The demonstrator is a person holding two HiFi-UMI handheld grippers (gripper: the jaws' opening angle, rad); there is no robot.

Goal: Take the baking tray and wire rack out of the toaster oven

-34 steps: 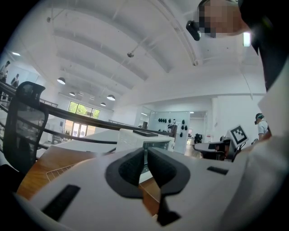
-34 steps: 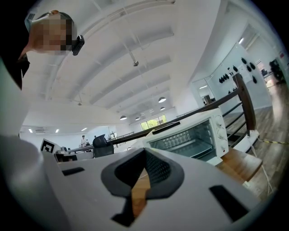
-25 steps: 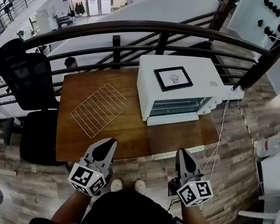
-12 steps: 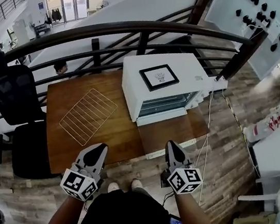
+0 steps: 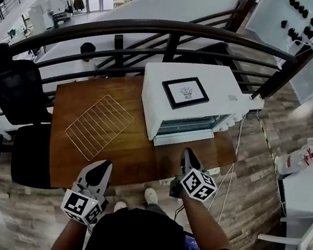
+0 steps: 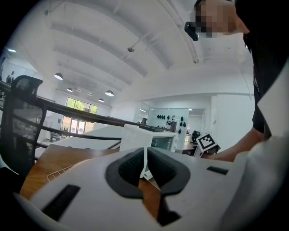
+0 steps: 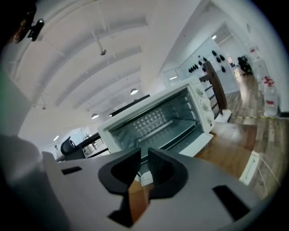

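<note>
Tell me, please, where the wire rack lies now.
In the head view the wire rack lies flat on the wooden table, left of the white toaster oven and outside it.

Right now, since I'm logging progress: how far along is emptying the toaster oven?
Done: the wire rack lies on the table beside the toaster oven, whose door is open. In hand: the right gripper, jaws just opening with nothing between them, points into the oven; the left gripper is shut and empty. Left: what looks like the baking tray is inside.
</note>
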